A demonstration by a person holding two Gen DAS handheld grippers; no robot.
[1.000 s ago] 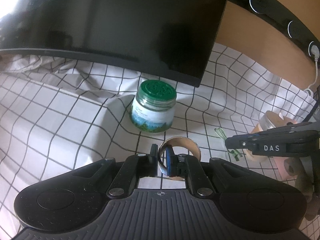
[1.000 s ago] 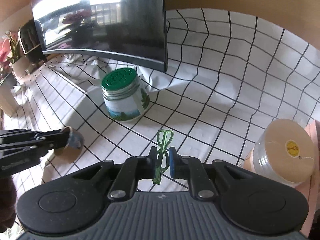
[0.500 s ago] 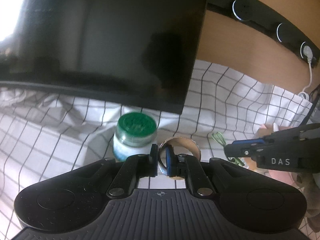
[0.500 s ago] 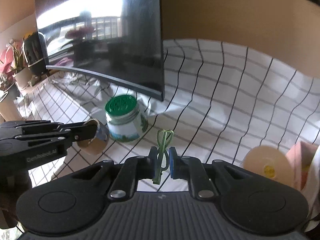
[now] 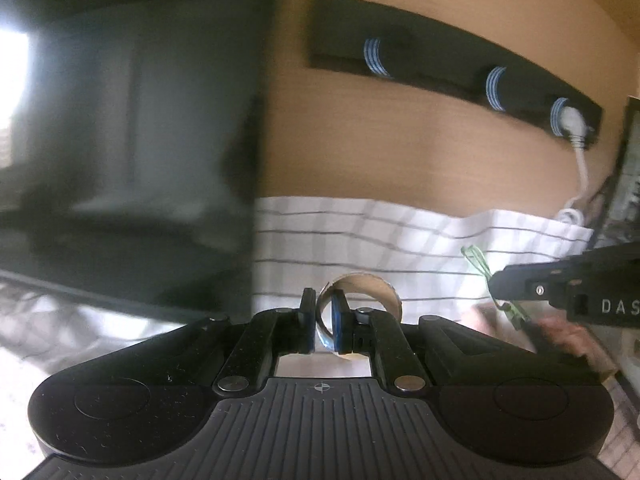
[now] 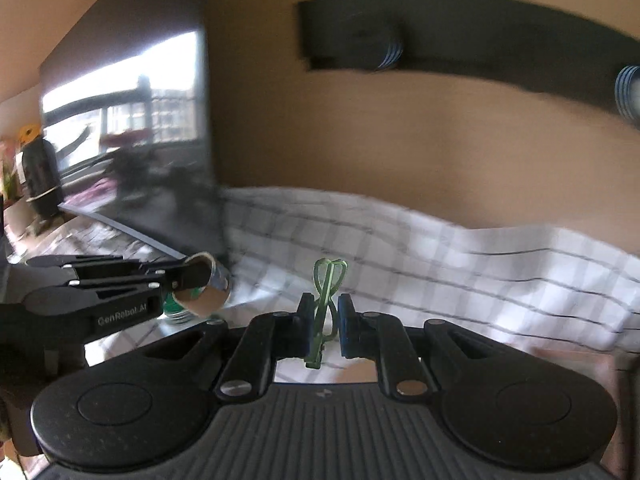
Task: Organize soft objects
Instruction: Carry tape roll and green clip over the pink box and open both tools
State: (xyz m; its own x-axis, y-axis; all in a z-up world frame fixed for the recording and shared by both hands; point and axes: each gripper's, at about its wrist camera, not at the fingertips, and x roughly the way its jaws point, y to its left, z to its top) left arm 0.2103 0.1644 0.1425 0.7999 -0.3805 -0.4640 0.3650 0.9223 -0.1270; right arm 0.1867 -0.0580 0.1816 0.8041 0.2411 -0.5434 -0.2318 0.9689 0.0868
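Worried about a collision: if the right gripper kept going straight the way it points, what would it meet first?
Probably the checked cloth ahead of the right gripper, short of the wall; blur leaves depth uncertain.

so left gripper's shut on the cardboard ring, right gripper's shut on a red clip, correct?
Colour is wrong. The clip in the right gripper is green, not red; the right wrist view shows it between the pads. The left gripper is indeed shut on the cardboard ring.
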